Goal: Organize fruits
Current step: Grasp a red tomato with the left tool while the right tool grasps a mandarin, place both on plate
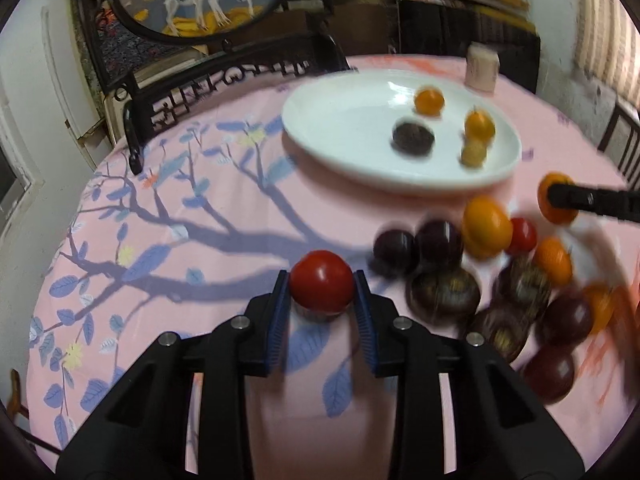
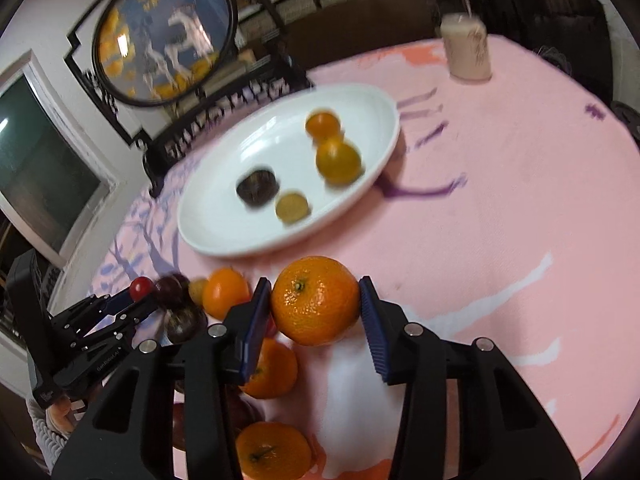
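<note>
We had the left gripper [image 1: 322,294] clamped on a red tomato [image 1: 322,286], held just above the pink tablecloth [image 1: 224,208] towards the near edge of the table, beside the loose heap of fruit; the right gripper [image 2: 316,304] had its pads against a mandarin [image 2: 316,300], lifted over other mandarins near the same edge. The white plate [image 1: 320,120] sat farther in, towards the table's far edge, already holding four small fruits. We judged the smooth round tomato could squirt out of the narrow pads, or bruise if squeezed harder. The mandarin sat at the very tips of the right pads, so a tilt could roll it free into the heap and scatter dark fruit [image 1: 396,248] towards the table edge. On the left gripper's body, seen from the right wrist, small white lettering was too blurred to read with confidence.
</note>
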A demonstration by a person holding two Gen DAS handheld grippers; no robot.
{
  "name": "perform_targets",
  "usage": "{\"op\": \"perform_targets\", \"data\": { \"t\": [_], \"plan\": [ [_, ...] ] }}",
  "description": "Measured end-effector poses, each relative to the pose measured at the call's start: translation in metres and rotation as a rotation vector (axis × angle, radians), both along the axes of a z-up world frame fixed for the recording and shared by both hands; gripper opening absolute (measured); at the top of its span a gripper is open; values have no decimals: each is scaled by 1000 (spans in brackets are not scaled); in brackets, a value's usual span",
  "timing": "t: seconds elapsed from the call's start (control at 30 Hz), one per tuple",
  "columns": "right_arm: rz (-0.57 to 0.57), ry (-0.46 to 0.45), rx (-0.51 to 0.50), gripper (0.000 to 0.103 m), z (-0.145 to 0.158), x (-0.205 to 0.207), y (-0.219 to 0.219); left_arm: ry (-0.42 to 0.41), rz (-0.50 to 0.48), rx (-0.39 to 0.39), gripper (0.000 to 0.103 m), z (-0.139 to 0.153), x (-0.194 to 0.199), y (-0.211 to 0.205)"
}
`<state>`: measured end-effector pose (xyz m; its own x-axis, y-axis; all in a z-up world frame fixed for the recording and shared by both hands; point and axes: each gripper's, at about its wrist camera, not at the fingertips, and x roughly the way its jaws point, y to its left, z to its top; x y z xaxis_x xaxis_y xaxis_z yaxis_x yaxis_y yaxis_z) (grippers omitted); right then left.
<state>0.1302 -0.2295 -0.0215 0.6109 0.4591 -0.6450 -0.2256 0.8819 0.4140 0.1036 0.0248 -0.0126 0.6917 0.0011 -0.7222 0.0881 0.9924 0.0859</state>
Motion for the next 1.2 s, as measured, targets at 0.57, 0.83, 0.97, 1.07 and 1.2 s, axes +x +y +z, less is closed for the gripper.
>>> {"op": "perform_targets", "data": {
  "t": [0.57, 0.83, 0.97, 1.07, 1.2],
  "plan": [
    [15, -96, -49, 46, 28, 81, 47, -23, 15, -37, 41, 21, 108, -38],
    [18, -122, -29, 52, 31, 70, 38, -67, 20, -39, 63, 30, 95, -31],
    [-16, -104, 2, 60, 31, 56, 22, -78, 24, -6, 68, 26, 78, -27],
    [-43, -113, 19, 62, 31, 38, 10, -65, 30, -24, 69, 23, 63, -20],
    [-45, -89, 61, 63, 25, 19, -4, -61, 37, -44, 71, 21, 37, -11]
  ]
}}
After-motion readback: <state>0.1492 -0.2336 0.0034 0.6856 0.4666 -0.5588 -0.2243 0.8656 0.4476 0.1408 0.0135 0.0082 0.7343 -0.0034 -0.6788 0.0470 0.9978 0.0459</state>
